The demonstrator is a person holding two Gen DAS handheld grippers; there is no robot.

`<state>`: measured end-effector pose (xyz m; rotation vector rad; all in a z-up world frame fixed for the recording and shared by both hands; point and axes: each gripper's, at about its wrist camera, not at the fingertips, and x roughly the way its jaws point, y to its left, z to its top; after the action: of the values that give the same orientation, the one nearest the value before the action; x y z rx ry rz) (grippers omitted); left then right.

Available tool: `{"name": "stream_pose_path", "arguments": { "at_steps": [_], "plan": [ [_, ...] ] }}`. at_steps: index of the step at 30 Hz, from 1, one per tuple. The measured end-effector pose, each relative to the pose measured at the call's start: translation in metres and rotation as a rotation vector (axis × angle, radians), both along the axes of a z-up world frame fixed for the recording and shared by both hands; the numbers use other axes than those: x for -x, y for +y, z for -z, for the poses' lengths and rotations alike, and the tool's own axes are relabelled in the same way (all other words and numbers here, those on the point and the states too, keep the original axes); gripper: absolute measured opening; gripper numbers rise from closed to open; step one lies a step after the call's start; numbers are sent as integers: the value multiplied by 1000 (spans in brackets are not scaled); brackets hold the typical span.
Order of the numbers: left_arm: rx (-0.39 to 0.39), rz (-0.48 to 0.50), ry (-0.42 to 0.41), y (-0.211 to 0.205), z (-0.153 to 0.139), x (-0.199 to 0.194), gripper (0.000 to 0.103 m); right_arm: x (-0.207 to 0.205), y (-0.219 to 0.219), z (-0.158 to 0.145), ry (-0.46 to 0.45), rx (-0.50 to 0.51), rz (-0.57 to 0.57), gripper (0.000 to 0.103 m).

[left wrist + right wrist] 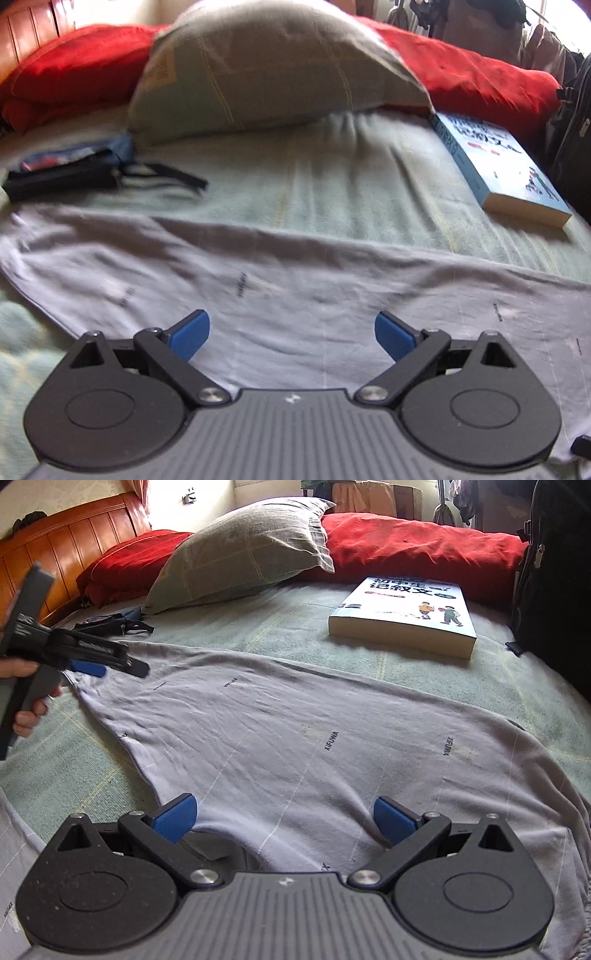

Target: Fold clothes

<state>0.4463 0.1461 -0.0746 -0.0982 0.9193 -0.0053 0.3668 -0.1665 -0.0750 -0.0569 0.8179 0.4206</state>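
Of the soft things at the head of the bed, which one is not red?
The grey-green checked pillow. It leans in the middle, between the red cushion on its left and the red bedding on its right.

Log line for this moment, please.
fold: not begun | shirt flat on bed | left gripper open | right gripper open

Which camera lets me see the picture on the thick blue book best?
The right wrist view. There the thick blue paperback book lies with its cover facing the camera, sharp enough to show two cartoon children and big lettering. In the left wrist view the same book sits at the right edge, skewed and blurry, its cover hard to read.
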Motion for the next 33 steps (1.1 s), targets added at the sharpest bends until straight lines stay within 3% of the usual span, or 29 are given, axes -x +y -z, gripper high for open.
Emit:
{"name": "stream_pose_path", "arguments": {
  "at_steps": [6, 12, 14, 18, 22, 25, 28, 33],
  "plan": [
    [26, 27, -18, 29, -2, 22, 96, 0, -4, -4, 15, -46, -3, 103],
    [92, -123, -100, 79, -30, -3, 96, 4, -17, -14, 74, -314, -64, 103],
    [148, -166, -108, 94, -24, -25, 96, 1, -20, -13, 100, -377, -71, 103],
    [205, -284, -90, 127, 1, -47, 96, -6, -24, -6, 137, -410, -40, 103],
    [131, -382, -131, 158, 6, -29, 95, -7, -26, -4, 144, -419, -28, 103],
    [118, -444, -134, 176, 2, -16, 95, -8, -24, -3, 142, -414, -25, 103],
    [121, -430, -135, 173, -10, -24, 95, -9, -24, -2, 141, -416, -20, 103],
    [298, -315, -167, 144, -9, -44, 97, -9, -23, -1, 141, -417, -16, 103]
  ]
}}
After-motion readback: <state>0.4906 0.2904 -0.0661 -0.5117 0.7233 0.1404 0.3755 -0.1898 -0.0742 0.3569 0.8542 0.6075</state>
